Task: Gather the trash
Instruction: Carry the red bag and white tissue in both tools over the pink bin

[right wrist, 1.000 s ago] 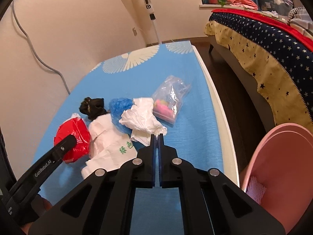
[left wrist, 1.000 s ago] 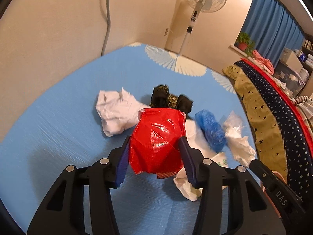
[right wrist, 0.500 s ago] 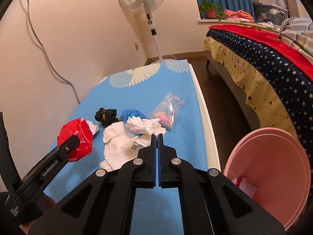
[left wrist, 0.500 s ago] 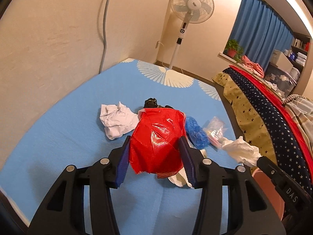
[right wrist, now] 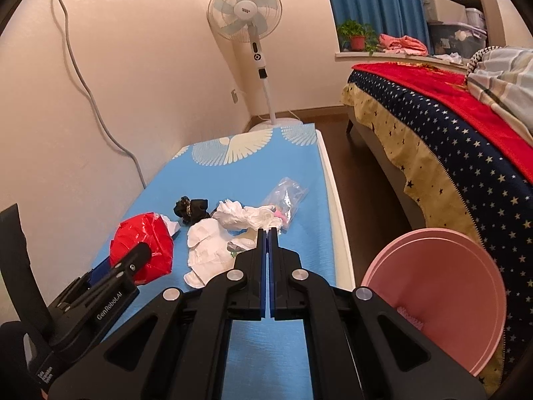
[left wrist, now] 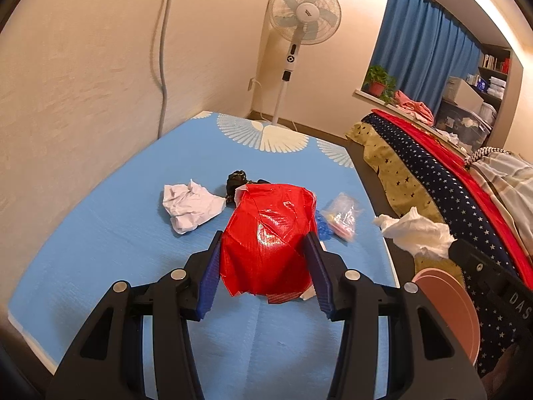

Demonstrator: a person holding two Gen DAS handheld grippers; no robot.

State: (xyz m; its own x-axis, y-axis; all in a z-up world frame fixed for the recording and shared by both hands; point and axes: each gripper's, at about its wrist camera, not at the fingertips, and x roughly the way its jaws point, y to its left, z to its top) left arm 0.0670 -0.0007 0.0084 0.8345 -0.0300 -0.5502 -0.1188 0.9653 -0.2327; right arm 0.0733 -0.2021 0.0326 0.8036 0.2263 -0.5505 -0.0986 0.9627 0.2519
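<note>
My left gripper (left wrist: 263,237) is shut on a crumpled red plastic bag (left wrist: 269,240), held above the blue mat (left wrist: 100,250); the right wrist view shows the red bag (right wrist: 146,236) at the left. My right gripper (right wrist: 268,230) is shut on a crumpled white plastic bag (right wrist: 246,218). That white bag (left wrist: 416,233) hangs off the mat at the right in the left wrist view. A pink bin (right wrist: 433,283) stands on the floor beside the mat, lower right.
White crumpled paper (left wrist: 190,203), a black wad (right wrist: 191,208), a blue scrap (left wrist: 321,228), a clear bag (right wrist: 286,198) and a white printed bag (right wrist: 210,246) lie on the mat. A fan (right wrist: 245,10) stands behind; a bed (right wrist: 449,126) runs along the right.
Both grippers have risen and drawn back from the pile with their bags. The white bag has left the mat, and more of the pink bin shows.
</note>
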